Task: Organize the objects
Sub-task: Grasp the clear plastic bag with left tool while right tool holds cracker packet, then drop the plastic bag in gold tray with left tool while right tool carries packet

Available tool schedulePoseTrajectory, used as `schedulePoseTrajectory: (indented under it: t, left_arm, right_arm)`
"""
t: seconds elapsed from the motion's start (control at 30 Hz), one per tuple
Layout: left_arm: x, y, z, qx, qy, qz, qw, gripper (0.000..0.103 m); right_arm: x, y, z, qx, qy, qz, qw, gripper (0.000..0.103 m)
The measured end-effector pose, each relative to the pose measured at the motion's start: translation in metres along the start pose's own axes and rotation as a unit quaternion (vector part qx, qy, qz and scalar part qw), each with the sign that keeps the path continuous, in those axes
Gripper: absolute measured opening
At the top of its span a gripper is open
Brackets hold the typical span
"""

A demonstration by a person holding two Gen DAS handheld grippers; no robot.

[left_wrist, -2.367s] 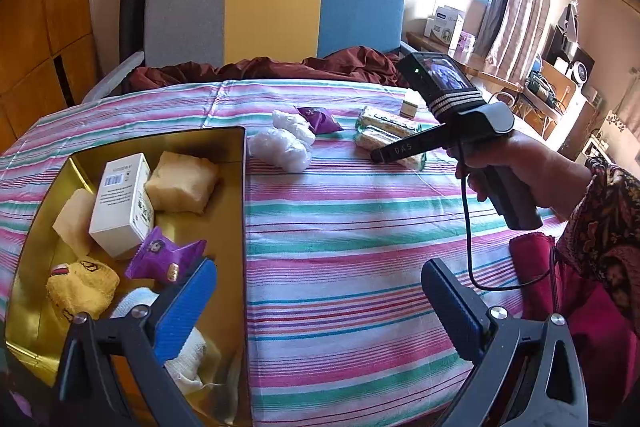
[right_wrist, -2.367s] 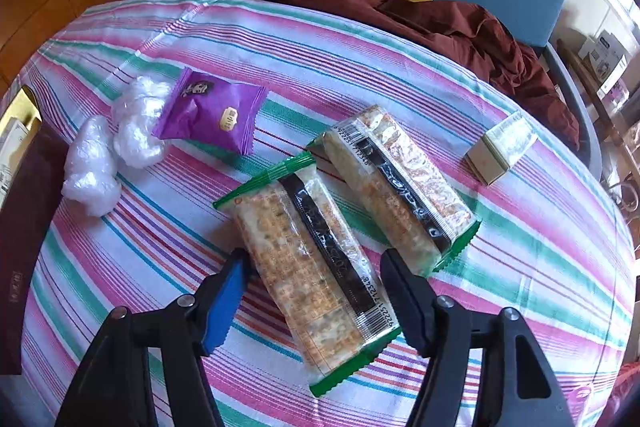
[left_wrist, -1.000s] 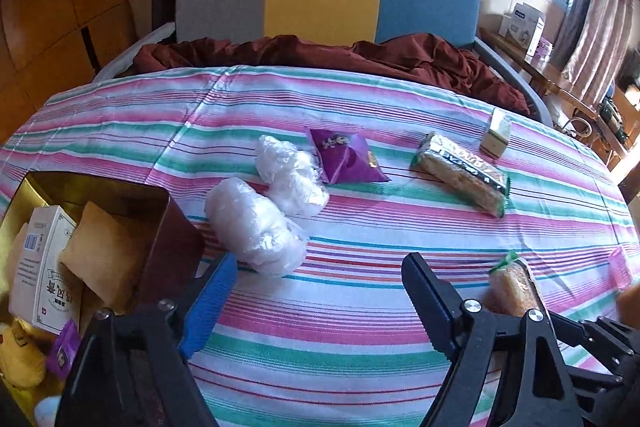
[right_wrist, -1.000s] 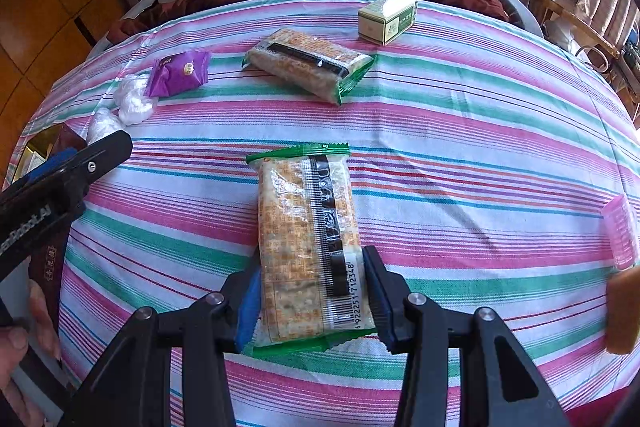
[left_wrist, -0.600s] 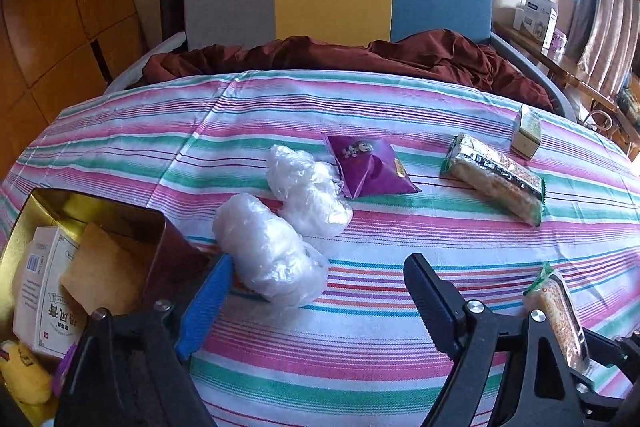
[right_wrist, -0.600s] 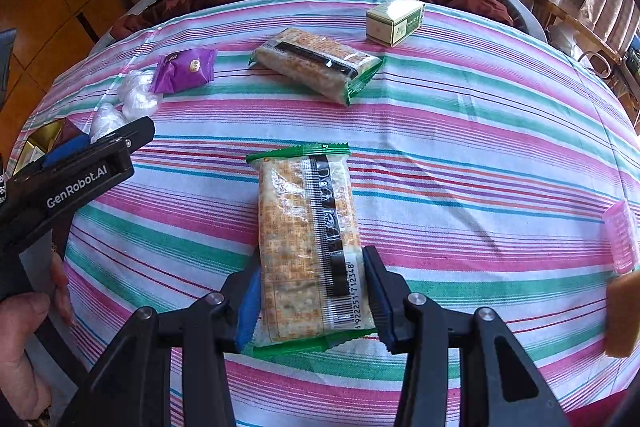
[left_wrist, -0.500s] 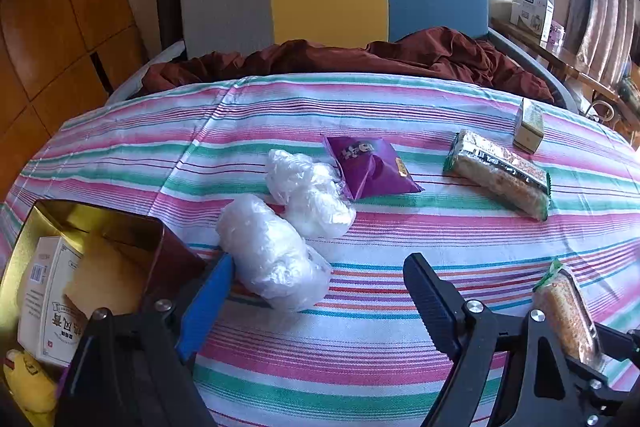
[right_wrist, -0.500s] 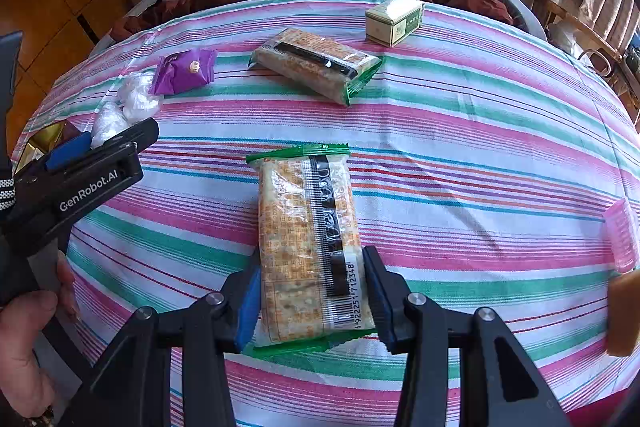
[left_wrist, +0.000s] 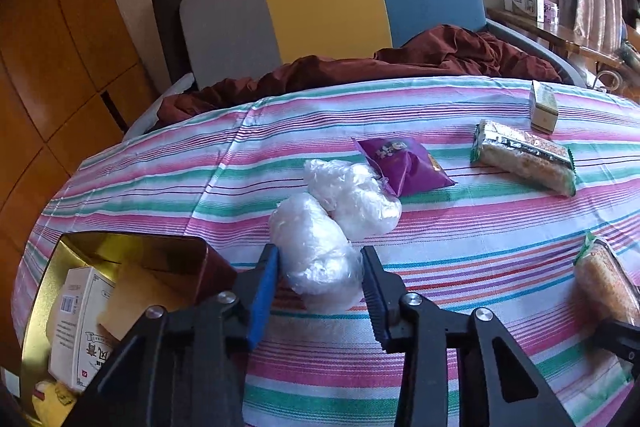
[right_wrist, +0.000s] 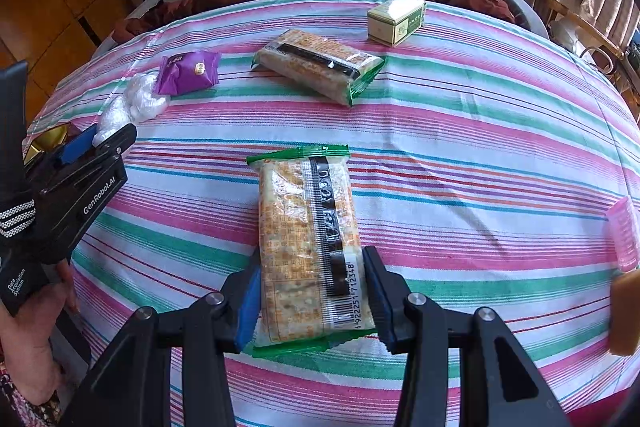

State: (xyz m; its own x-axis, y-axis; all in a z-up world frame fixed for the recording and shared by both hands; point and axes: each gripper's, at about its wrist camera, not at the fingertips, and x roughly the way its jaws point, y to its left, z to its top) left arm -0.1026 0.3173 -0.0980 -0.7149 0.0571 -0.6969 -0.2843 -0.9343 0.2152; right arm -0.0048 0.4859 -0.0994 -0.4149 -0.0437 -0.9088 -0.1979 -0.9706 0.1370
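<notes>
On the striped tablecloth [left_wrist: 460,227], my left gripper [left_wrist: 319,253] is closing tight on a white plastic-wrapped bundle [left_wrist: 308,227]; both pads press its sides. A second white bundle [left_wrist: 352,195] touches it just behind. My right gripper [right_wrist: 310,263] is shut on a green-edged cracker pack [right_wrist: 308,219], which lies flat on the cloth near the front edge. That pack [left_wrist: 604,279] shows at the far right of the left wrist view. In the right wrist view, the left gripper [right_wrist: 100,143] is at the left edge with a hand under it.
A gold tin [left_wrist: 132,243] with a white box [left_wrist: 80,323] and other items sits left of the left gripper. Further back lie a purple packet [left_wrist: 400,163], another cracker pack [left_wrist: 524,157] and a small box [left_wrist: 543,107]. A pink roller [right_wrist: 624,231] lies at the right edge.
My left gripper moved over the near white bundle and its jaws closed on it. The right gripper kept still, holding the cracker pack.
</notes>
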Motion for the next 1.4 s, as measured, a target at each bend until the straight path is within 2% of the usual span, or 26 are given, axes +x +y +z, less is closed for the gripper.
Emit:
schedulePoseTrajectory:
  t: [0.1,0.23,0.33,0.4,0.47,0.5,0.53,0.67,0.8,0.87,0.9,0.93,1.0,1.13,1.4]
  left_arm:
    - [-0.011,0.002,-0.005,-0.006,-0.016,-0.028,0.9995,0.038]
    - [-0.027,-0.003,-0.016,-0.017,-0.025,-0.104,0.9941,0.038]
    - [-0.04,-0.011,-0.022,-0.012,-0.038,-0.128,0.9909,0.039]
    - [-0.045,-0.011,-0.023,-0.021,-0.041,-0.142,0.9888,0.045]
    - [-0.047,-0.008,-0.023,-0.036,-0.044,-0.136,0.989,0.066]
    - [-0.047,-0.007,-0.022,-0.04,-0.047,-0.129,0.9897,0.082]
    - [-0.045,-0.006,-0.021,-0.04,-0.047,-0.12,0.9908,0.086]
    - [-0.031,-0.009,-0.014,-0.038,-0.023,-0.101,0.9939,0.087]
    - [-0.014,-0.019,-0.011,-0.016,0.006,-0.057,0.9982,0.09]
    - [-0.013,-0.021,-0.012,-0.011,0.008,-0.047,0.9988,0.089]
    - [-0.014,-0.02,-0.013,-0.011,0.005,-0.043,0.999,0.084]
    - [-0.016,-0.019,-0.013,-0.009,-0.001,-0.039,0.9992,0.07]
    - [-0.013,-0.019,-0.014,-0.001,0.012,-0.073,0.9972,0.038]
    - [-0.015,-0.02,-0.02,0.008,0.018,-0.082,0.9964,0.039]
    - [-0.055,-0.013,-0.038,0.009,-0.015,-0.148,0.9888,0.037]
  right_arm:
    - [0.0,-0.001,0.0,0.003,0.0,0.001,1.0,0.047]
    - [-0.003,-0.002,-0.001,0.005,-0.001,0.0,1.0,0.047]
    - [-0.002,-0.002,0.0,0.007,-0.001,0.001,1.0,0.047]
    - [-0.004,-0.003,0.0,0.008,-0.002,0.001,1.0,0.047]
    - [-0.003,-0.002,0.001,0.01,-0.003,0.002,1.0,0.047]
    - [-0.003,-0.003,0.001,0.01,-0.003,0.003,1.0,0.047]
    - [-0.003,-0.003,0.002,0.011,-0.002,0.003,1.0,0.047]
    - [-0.005,-0.002,0.002,0.01,-0.004,0.006,1.0,0.047]
    - [-0.005,-0.002,0.002,0.01,-0.004,0.008,1.0,0.047]
    - [-0.006,-0.002,0.002,0.011,-0.006,0.009,1.0,0.047]
    - [-0.007,-0.002,0.002,0.011,-0.006,0.009,1.0,0.047]
    - [-0.006,-0.002,0.001,0.011,-0.007,0.01,1.0,0.047]
    - [-0.004,-0.003,0.004,0.01,-0.007,0.01,1.0,0.047]
    - [-0.002,-0.003,0.004,0.006,-0.009,0.012,1.0,0.047]
    - [-0.003,0.001,0.003,0.001,-0.013,0.024,1.0,0.047]
